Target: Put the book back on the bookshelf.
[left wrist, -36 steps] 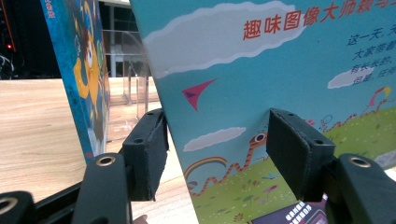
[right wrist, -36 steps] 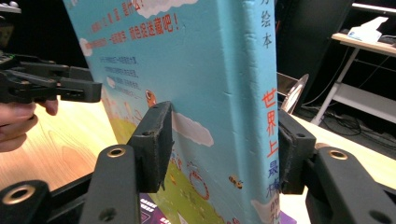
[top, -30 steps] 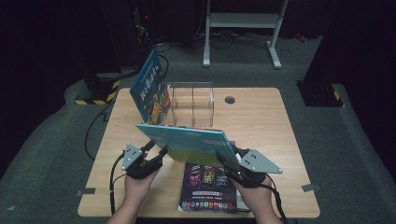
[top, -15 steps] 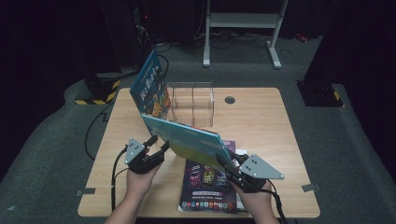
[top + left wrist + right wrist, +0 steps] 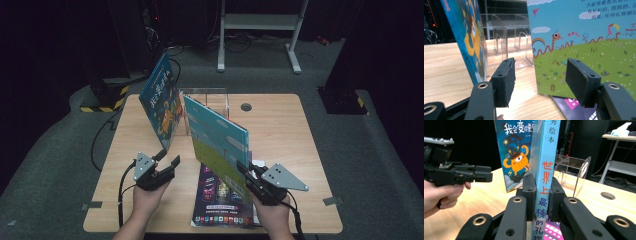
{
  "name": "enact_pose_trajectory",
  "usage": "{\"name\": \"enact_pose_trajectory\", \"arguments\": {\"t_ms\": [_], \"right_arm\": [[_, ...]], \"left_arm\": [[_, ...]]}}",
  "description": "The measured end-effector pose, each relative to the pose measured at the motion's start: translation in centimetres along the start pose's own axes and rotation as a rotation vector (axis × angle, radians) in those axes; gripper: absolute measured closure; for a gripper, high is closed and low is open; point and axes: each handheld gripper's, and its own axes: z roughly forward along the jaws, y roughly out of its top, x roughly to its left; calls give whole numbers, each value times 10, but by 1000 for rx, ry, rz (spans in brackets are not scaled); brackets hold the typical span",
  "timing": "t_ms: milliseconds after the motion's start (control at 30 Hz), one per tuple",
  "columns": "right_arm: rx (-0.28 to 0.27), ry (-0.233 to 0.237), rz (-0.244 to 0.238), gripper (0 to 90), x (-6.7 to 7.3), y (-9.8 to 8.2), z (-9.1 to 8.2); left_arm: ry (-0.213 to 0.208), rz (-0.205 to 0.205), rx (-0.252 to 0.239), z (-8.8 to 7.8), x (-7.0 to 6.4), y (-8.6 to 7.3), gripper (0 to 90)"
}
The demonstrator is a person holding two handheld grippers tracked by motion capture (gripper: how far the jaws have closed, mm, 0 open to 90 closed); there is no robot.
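Right hand-held gripper [image 5: 540, 192] just closed, pinching green book's [image 5: 220, 145] spine; left hand-held gripper [image 5: 541, 77] spread, empty.

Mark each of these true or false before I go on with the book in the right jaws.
1. The right gripper clamps the light-blue book by its spine. True.
2. The left gripper holds that book too. False: its jaws stand open, nothing between them.
3. A dark-blue book leans against the clear rack. True.
4. No book lies flat on the table. False: a purple book lies flat near the front edge.
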Motion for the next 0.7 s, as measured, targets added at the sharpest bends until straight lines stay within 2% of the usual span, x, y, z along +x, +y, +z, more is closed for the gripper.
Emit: {"name": "enact_pose_trajectory", "arguments": {"t_ms": [267, 333, 500, 700], "right_arm": [[-2, -27, 18, 795, 9, -2, 4], [-9, -37, 13, 795, 12, -4, 4], [-13, -50, 20, 795, 21, -7, 7], [-13, -51, -10, 793, 28, -11, 12]], "left_arm": [[-14, -16, 3, -3, 0, -6, 387], [-29, -30, 1, -4, -2, -7, 386], [-52, -10, -4, -4, -10, -5, 383], [-81, -13, -3, -6, -16, 1, 373]]}}
